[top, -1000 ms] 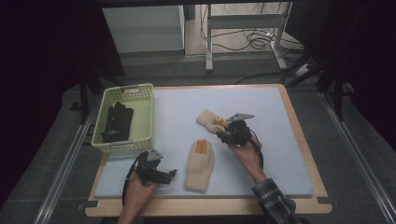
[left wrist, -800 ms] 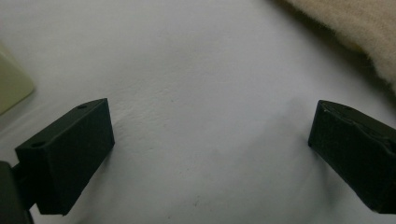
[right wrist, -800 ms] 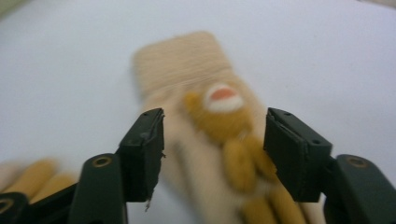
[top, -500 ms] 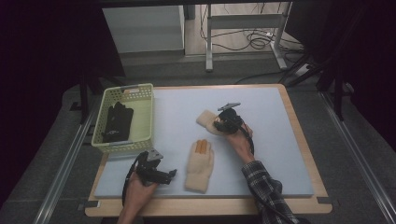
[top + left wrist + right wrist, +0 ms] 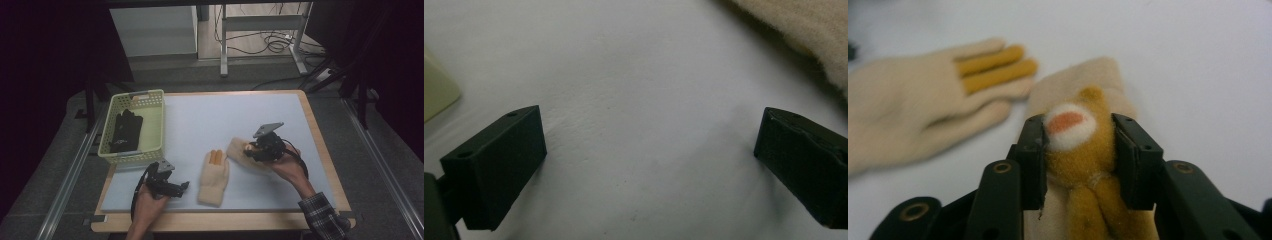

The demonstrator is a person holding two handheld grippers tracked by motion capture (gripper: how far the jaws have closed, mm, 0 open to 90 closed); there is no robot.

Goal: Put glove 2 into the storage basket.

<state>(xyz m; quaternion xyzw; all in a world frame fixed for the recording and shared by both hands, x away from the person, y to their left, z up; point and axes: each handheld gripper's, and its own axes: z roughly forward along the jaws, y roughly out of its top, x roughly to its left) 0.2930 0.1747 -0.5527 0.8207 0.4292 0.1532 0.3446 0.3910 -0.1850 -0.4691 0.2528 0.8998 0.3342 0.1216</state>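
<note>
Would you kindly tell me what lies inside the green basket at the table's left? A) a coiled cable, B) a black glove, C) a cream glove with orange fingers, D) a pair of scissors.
B: in the high view a black glove lies flat inside the green basket, while both cream gloves sit out on the table.

A dim lab or recording room; a wood-edged table [image 5: 320,150] with a pale mat stands on grey carpet; behind it, metal desk legs [image 5: 224,45], tangled cables [image 5: 272,42] and dark curtains [image 5: 45,60].
</note>
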